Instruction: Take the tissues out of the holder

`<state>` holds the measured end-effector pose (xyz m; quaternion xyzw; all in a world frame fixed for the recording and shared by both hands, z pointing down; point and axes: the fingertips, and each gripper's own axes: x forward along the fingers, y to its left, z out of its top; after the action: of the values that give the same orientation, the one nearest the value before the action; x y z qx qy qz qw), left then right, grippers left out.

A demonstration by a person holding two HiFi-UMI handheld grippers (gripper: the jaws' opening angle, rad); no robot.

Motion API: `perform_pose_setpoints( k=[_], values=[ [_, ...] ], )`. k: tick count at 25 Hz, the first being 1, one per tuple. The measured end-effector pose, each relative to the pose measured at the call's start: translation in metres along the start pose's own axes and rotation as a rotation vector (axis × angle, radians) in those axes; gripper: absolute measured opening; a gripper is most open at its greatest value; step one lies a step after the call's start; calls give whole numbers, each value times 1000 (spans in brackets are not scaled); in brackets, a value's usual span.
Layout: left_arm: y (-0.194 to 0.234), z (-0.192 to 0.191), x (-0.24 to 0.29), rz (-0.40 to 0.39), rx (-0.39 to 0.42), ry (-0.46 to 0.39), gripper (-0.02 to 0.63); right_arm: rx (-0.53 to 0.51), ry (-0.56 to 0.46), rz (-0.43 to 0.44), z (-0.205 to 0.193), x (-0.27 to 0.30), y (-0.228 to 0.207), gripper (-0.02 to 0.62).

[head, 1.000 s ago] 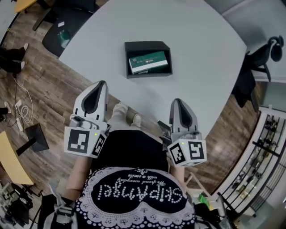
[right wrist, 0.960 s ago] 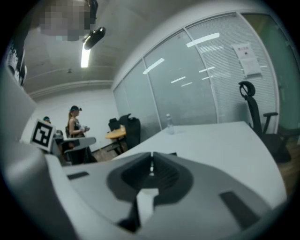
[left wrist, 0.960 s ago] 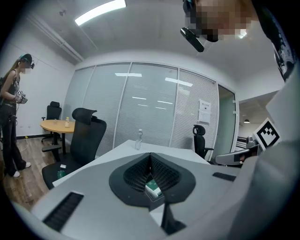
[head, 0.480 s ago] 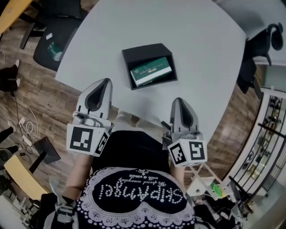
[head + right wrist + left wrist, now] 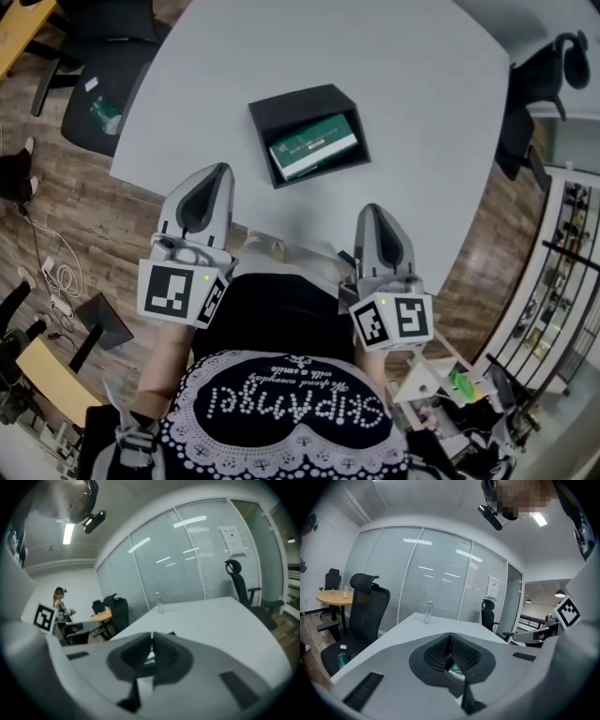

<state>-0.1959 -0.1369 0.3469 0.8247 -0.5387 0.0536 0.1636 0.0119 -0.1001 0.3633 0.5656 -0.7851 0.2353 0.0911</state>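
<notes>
Left gripper [image 5: 218, 172] jaws pressed together, nothing in them. Right gripper [image 5: 369, 211] same, jaws together with nothing between. Both sit at the near edge of the grey table [image 5: 422, 103], side by side, well apart from the holder. Black holder [image 5: 285, 101], an open-top box, lies mid-table ahead of the grippers, turned at a slight angle. Green tissue pack [image 5: 314, 143] lies flat inside it, toward the near wall. Black office chair [image 5: 98, 80] stands off the table's left side, another chair [image 5: 536, 98] off the right. Clear bottle [image 5: 427, 612] stands upright at the table's far end.
</notes>
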Motion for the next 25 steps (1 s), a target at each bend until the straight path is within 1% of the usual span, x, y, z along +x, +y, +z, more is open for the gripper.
perform_pose_setpoints(
  k=[4,16,25],
  values=[
    [-3,-3,-3,6,-1,2,28,1,4,13,-3,-1,-1,35],
    [-21,6,-8,64,4,-25,29,-23,4,74,8,-3,-15,35],
    [-27,10,-10,84,-7,-44,29,-24,-1,92,11,-5,-22,35]
  ],
)
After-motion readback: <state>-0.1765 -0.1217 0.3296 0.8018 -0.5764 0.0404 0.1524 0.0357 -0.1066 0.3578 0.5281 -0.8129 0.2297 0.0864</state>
